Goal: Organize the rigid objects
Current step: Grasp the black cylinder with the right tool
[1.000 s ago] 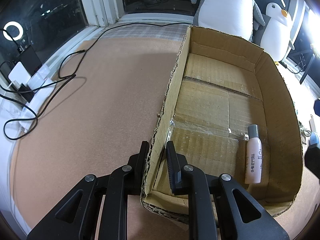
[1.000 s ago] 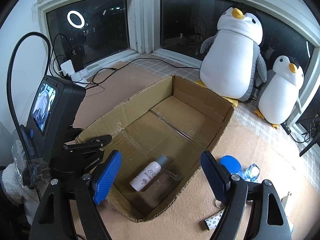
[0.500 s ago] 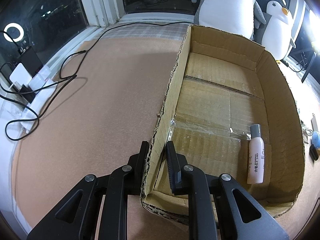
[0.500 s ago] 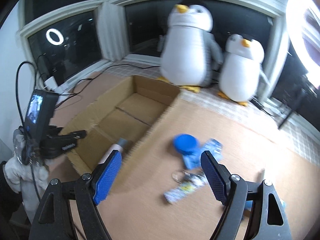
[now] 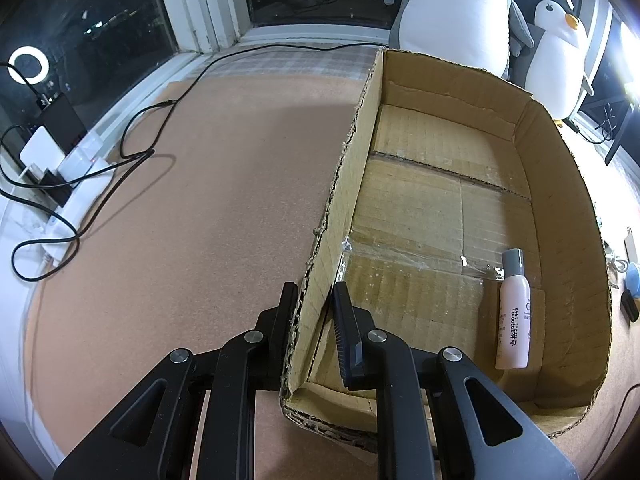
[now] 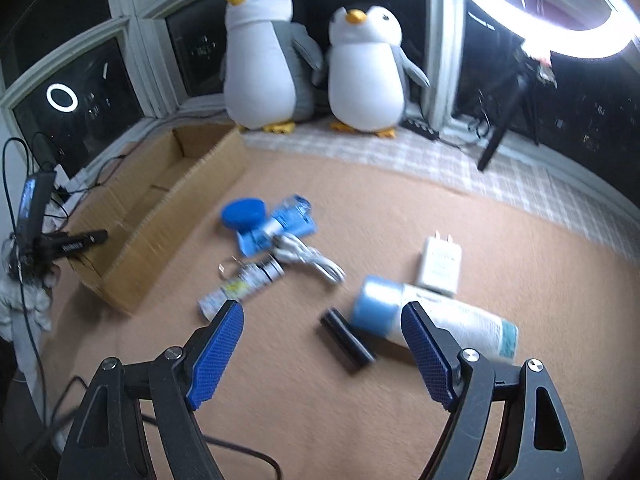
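Note:
My left gripper (image 5: 314,304) is shut on the left wall of the cardboard box (image 5: 340,184), one finger outside and one inside. A small white bottle (image 5: 514,314) with a grey cap lies in the box's near right corner. In the right wrist view my right gripper (image 6: 322,314) hangs over the mat with its jaws closing and nothing between them. Beyond it lie a black cylinder (image 6: 347,346), a large white bottle (image 6: 436,322) with a light-blue cap, a white charger (image 6: 439,266), a small tube (image 6: 240,286), a white cable (image 6: 312,260), blue packets (image 6: 280,226) and a blue round lid (image 6: 243,212).
Two plush penguins (image 6: 266,64) stand at the windowsill behind the box (image 6: 156,208). A ring light on a tripod (image 6: 504,120) stands at the back right. Black cables (image 5: 136,148) and a power strip (image 5: 60,184) lie on the mat left of the box.
The right gripper swung right, away from above the box to over the scattered items on the mat, and narrowed slightly. The left gripper kept its hold on the box wall.

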Available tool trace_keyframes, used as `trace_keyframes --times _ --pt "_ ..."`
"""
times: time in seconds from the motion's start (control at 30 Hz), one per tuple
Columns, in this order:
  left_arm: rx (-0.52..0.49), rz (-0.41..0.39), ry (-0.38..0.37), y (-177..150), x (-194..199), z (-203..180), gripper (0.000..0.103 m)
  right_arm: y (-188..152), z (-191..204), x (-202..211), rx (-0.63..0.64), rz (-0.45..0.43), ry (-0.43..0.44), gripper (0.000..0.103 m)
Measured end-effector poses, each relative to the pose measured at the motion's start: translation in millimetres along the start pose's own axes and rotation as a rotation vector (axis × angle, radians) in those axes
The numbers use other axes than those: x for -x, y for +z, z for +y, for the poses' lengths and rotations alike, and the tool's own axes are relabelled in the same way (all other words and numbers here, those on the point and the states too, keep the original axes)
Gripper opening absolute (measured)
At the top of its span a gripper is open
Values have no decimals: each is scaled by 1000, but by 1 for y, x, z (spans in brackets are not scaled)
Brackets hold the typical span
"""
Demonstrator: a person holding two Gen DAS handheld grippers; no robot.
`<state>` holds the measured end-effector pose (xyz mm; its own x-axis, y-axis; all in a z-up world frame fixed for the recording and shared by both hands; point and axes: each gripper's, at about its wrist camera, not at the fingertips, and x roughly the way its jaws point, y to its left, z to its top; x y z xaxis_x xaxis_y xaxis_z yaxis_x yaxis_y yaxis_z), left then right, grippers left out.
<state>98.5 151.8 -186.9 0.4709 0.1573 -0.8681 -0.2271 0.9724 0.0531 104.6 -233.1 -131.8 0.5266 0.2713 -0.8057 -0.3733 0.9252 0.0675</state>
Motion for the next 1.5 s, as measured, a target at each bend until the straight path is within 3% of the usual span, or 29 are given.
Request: trace_keyframes --times 0.1,0.53,0.8,1.07,1.5 --pt "-1 0 2 0 0 0 16 -7 -7 -9 -1 34 18 61" --pt "3 1 0 -1 1 1 16 -9 -9 -42 21 132 63 49" --pt "4 2 0 -1 1 1 16 -10 -7 -51 27 167 63 28" --pt "5 1 0 -1 1 1 16 -11 -7 -53 16 183 53 15" --pt "6 -3 -8 0 0 -1 16 21 33 -16 23 65 101 15"
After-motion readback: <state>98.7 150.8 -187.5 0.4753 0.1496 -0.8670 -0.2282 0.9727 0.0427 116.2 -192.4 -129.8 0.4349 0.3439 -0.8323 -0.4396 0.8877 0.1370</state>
